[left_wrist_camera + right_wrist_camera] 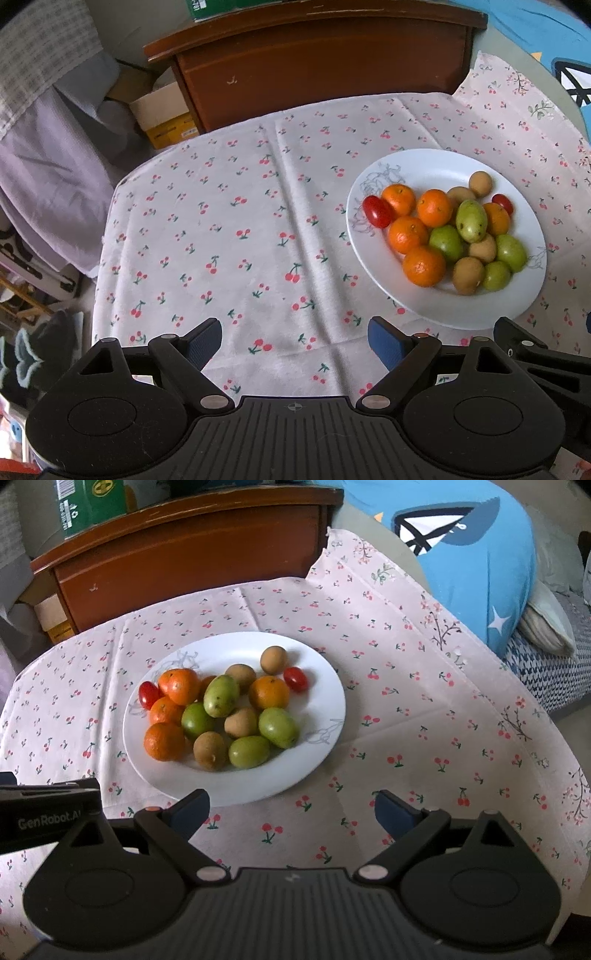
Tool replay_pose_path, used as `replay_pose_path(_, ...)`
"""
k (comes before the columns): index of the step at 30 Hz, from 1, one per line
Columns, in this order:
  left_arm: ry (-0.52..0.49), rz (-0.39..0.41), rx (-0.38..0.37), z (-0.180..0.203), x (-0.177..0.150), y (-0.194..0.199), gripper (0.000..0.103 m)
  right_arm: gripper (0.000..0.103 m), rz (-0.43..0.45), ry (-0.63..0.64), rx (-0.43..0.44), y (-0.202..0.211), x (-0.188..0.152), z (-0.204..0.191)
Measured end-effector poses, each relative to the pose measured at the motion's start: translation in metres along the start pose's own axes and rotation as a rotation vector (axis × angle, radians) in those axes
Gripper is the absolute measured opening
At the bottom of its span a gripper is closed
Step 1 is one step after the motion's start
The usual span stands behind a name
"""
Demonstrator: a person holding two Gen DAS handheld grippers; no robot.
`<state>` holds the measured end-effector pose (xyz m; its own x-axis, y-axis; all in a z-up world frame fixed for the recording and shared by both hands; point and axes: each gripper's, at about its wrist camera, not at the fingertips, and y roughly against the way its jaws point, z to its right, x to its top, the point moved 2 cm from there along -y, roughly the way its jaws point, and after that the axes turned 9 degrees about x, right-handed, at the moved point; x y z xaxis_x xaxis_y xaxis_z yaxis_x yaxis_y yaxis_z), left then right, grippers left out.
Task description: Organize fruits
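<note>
All the fruits (221,716) sit mixed on the plate (325,705), mid frame; both claws, left claw (295,341) and right claw (291,810), hang wide and hold nothing

One orange fruit (207,682) lies mostly hidden, perhaps another tangerine.

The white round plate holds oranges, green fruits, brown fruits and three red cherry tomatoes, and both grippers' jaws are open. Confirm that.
Not quite: the white round plate holds two red cherry tomatoes, one at its left edge and one towards the right, as the right wrist view shows. The rest stands.
</note>
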<state>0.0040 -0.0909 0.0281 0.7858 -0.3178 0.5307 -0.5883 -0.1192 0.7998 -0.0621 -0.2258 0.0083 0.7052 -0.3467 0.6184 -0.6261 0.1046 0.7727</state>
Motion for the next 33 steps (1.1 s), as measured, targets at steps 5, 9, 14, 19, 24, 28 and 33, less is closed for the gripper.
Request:
replay_pose_path(5, 0.000, 0.006, 0.014, -0.003, -0.003, 0.002, 0.087, 0.096, 0.008, 0.012, 0.008, 0.001, -0.002, -0.003)
replay_pose_path(9, -0.005, 0.005, 0.025, -0.007, -0.010, 0.002, 0.088, 0.096, 0.010, 0.029, 0.015, 0.001, -0.006, -0.007)
replay_pose_path(14, 0.003, -0.018, 0.037, -0.016, -0.025, -0.001, 0.088, 0.096, -0.005, 0.057, 0.018, 0.000, -0.019, -0.016)
replay_pose_path(19, 0.033, -0.049, 0.021, -0.028, -0.041, -0.004, 0.088, 0.096, -0.039, 0.086, 0.038, -0.002, -0.032, -0.025)
replay_pose_path(24, 0.069, -0.047, -0.012, -0.039, -0.048, 0.000, 0.088, 0.096, -0.039, 0.081, 0.061, 0.001, -0.041, -0.028)
replay_pose_path(28, 0.091, -0.041, -0.027, -0.047, -0.049, 0.004, 0.088, 0.096, -0.024, 0.059, 0.116, 0.000, -0.050, -0.029)
replay_pose_path(33, 0.120, -0.033, -0.034, -0.057, -0.048, 0.005, 0.089, 0.098, 0.009, 0.077, 0.157, -0.001, -0.059, -0.037)
